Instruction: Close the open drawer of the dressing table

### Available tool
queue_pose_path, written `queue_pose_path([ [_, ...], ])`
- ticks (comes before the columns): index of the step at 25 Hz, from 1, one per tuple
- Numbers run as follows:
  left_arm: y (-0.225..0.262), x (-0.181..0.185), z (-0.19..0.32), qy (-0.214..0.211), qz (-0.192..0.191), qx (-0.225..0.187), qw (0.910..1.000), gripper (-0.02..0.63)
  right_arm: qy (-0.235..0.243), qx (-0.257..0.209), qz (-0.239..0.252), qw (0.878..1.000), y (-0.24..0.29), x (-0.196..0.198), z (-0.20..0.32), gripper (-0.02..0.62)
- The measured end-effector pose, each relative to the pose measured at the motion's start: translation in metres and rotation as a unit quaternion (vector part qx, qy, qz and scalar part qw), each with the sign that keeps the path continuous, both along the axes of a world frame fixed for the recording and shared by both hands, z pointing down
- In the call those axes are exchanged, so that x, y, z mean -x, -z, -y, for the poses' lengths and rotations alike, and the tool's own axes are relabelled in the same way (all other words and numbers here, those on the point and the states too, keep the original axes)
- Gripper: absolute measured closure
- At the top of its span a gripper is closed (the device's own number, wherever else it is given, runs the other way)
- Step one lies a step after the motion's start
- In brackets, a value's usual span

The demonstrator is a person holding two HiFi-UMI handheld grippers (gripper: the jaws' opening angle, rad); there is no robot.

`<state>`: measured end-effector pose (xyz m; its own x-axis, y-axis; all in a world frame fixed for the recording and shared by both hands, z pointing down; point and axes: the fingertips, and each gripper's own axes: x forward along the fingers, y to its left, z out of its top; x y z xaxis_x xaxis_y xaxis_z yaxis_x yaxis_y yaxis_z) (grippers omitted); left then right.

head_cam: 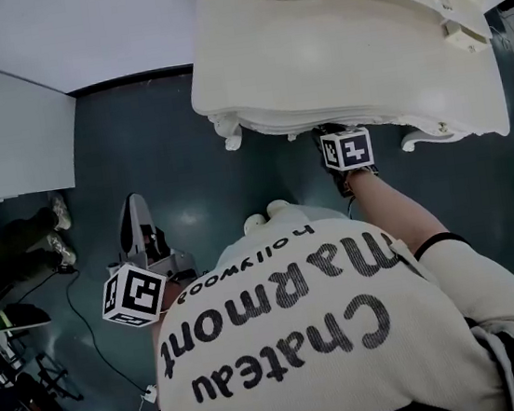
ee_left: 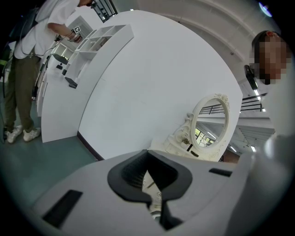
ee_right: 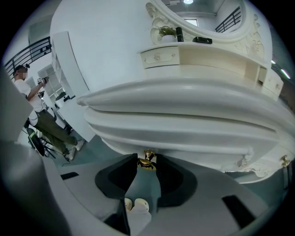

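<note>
The cream dressing table [head_cam: 341,57] fills the upper right of the head view. Its curved moulded drawer front [ee_right: 184,133] spans the right gripper view, under the tabletop. A small brass knob [ee_right: 147,161] hangs at the middle of that front. My right gripper [ee_right: 147,165] is shut on this knob, a pad touching each side. In the head view the right gripper [head_cam: 328,136] reaches under the table's front edge. How far out the drawer stands I cannot tell. My left gripper [head_cam: 134,216] hangs at the lower left, away from the table, shut and empty [ee_left: 154,186].
An oval mirror [ee_left: 212,122] stands on the dressing table [ee_left: 182,143]. On the tabletop lie small dark items [ee_right: 203,40]. A white counter [head_cam: 2,121] and another person's shoes [head_cam: 58,231] are at the left. Cables and stands [head_cam: 18,391] crowd the lower left floor.
</note>
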<state>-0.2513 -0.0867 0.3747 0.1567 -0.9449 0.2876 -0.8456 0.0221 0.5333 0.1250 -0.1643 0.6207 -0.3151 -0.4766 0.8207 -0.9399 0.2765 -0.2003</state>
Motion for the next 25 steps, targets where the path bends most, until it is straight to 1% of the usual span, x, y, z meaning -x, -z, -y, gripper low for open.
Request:
queue_pose_path([
  [15, -0.007, -0.001, 0.001, 0.004, -0.001, 0.012, 0.9999, 0.598, 0.006, -0.009, -0.013, 1.000, -0.001, -0.002, 0.009, 0.449],
  [25, -0.006, 0.000, 0.001, 0.019, -0.003, 0.006, 0.9998, 0.598, 0.014, -0.013, -0.016, 1.000, -0.003, -0.003, 0.018, 0.449],
])
